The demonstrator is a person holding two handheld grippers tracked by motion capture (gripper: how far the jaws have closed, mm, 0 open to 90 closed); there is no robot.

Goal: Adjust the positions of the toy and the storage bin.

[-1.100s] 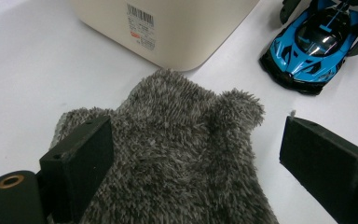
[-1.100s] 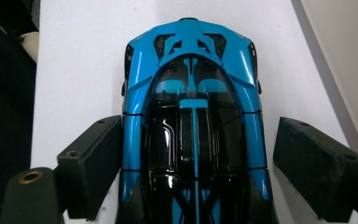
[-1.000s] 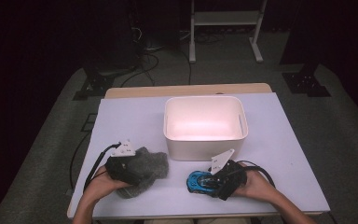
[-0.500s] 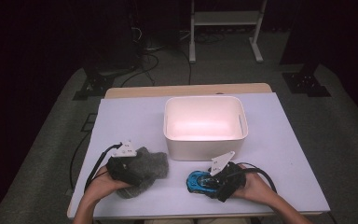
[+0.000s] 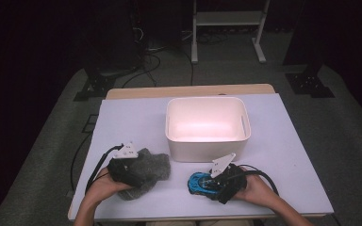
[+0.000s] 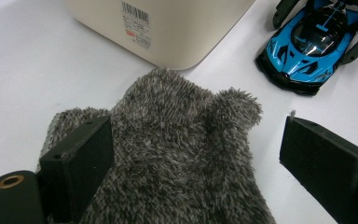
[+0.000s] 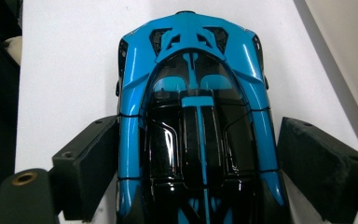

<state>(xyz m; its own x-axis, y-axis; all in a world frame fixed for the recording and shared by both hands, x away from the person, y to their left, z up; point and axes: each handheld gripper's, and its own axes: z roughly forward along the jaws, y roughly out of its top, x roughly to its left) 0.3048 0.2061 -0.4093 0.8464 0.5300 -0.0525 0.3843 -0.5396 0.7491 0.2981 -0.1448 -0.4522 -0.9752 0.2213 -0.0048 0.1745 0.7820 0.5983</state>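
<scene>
Only the left tool's [image 6: 196, 158] view shows the barcode label [image 6: 136, 24] at upper centre, its jaws spread wide over the fuzzy grey fabric mitten [image 6: 177, 154]; the right tool [image 7: 196, 163] stands apart astride the glossy blue-and-black toy car [image 7: 193, 116].

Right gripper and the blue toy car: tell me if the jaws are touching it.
Cannot tell. In the right gripper view, the right gripper straddles the blue toy car, its jaws close alongside; neither contact nor gap shows plainly.

Bin [image 5: 207, 141] mid-table; fuzzy cloth [image 5: 146, 172] front-left, toy car [image 5: 200, 182] front-right.
</scene>
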